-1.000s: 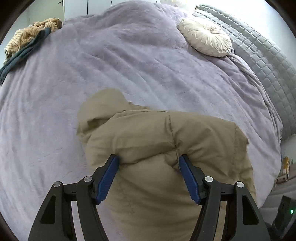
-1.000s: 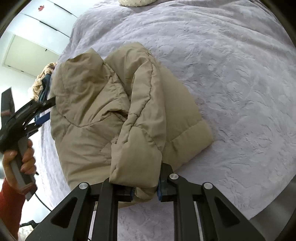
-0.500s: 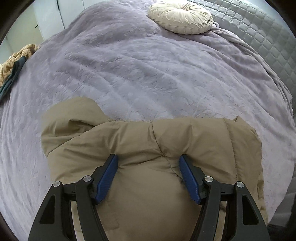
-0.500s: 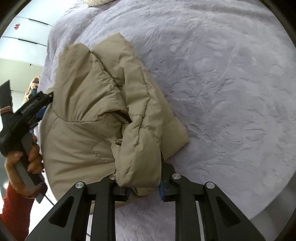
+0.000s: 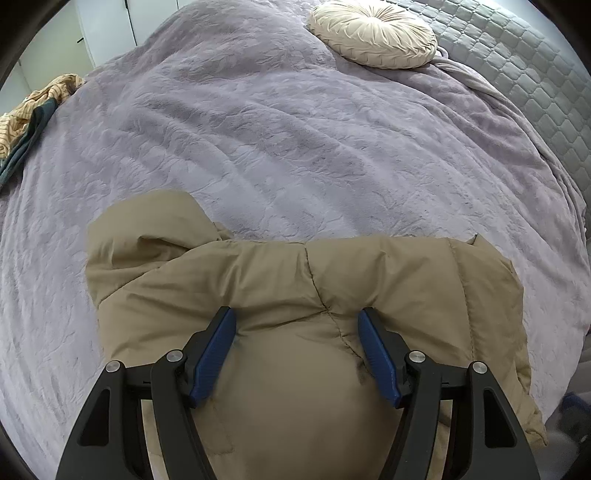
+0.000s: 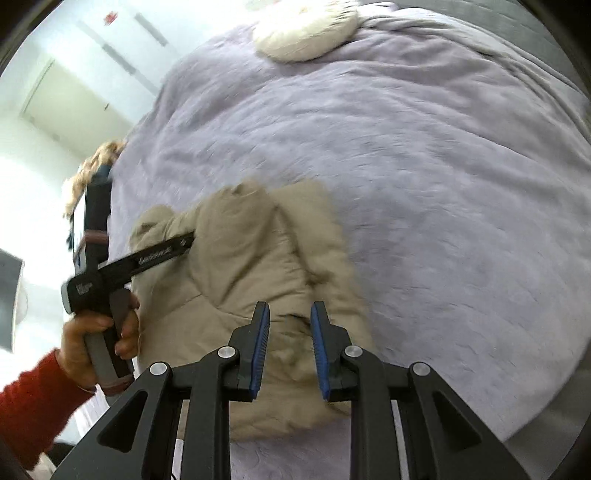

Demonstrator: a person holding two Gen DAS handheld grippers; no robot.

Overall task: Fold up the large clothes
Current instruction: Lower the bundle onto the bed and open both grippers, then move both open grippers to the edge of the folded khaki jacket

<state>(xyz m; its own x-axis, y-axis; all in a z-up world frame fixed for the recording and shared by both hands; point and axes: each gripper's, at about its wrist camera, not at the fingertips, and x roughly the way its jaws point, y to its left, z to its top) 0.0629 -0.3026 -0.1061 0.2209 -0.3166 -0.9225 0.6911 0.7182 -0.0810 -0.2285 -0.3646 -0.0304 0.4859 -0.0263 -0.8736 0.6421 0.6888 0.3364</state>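
Observation:
A tan puffy jacket (image 5: pixel 295 295) lies bunched and partly folded on the near part of a bed; it also shows in the right wrist view (image 6: pixel 258 258). My left gripper (image 5: pixel 297 317) is open, its blue pads wide apart and resting on the jacket. It shows from the side in the right wrist view (image 6: pixel 162 254), held by a hand in a red sleeve. My right gripper (image 6: pixel 290 314) is open with a narrow gap, just above the jacket's near edge and holding nothing.
The bed has a lilac blanket (image 5: pixel 295 129), also seen in the right wrist view (image 6: pixel 424 184). A round cream cushion (image 5: pixel 373 33) lies at the far right by a grey quilted headboard (image 5: pixel 535 74). A striped and dark clothes pile (image 5: pixel 29 114) sits at the far left edge.
My right gripper has let go of the jacket fold and pulled back; the fold now lies on the jacket. My left gripper stays open on the jacket, little moved.

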